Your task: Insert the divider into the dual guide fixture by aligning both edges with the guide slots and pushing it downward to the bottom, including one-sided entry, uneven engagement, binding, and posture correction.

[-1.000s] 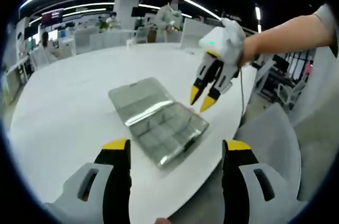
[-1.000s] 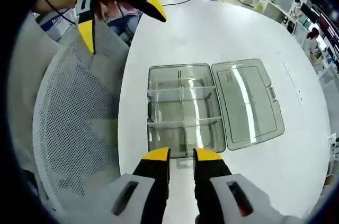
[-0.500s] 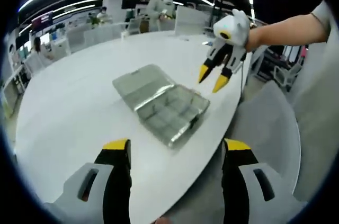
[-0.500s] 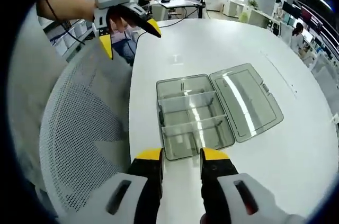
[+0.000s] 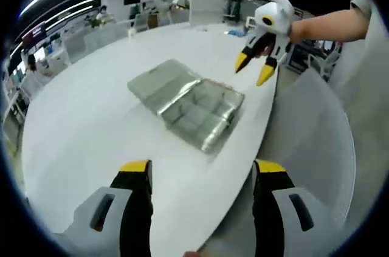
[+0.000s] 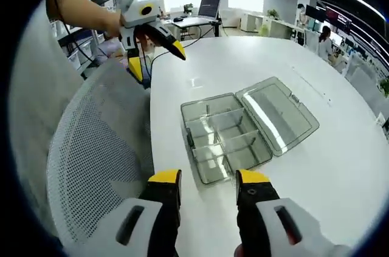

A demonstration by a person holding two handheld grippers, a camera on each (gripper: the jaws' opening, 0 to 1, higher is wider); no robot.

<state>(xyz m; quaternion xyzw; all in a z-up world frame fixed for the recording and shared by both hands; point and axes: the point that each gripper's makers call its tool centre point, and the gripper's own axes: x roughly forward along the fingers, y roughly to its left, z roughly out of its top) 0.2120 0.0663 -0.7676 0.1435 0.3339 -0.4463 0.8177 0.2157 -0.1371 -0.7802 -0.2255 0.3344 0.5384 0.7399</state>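
Observation:
A clear plastic compartment box (image 5: 200,111) lies on the white table (image 5: 91,129) with its lid (image 5: 161,81) folded open flat beside it. In the right gripper view the box (image 6: 222,141) shows clear dividers standing between its compartments, and the lid (image 6: 276,114) lies to its right. My left gripper (image 5: 202,169) is open and holds nothing, back from the box. It also shows as the left gripper (image 6: 156,59), held in the air beyond the table's edge. My right gripper (image 6: 208,178) is open and holds nothing. From the other side, the right gripper (image 5: 253,68) hangs above the box's far corner.
A grey mesh chair (image 6: 91,154) stands against the table's edge close to the box; it is also seen as the chair (image 5: 310,141). Desks, monitors and people fill the room behind. A person's forearm (image 5: 328,26) reaches in from the right.
Both cameras have drawn back from the box, which now looks smaller. The right gripper's jaws have spread wider apart. The left gripper stays open.

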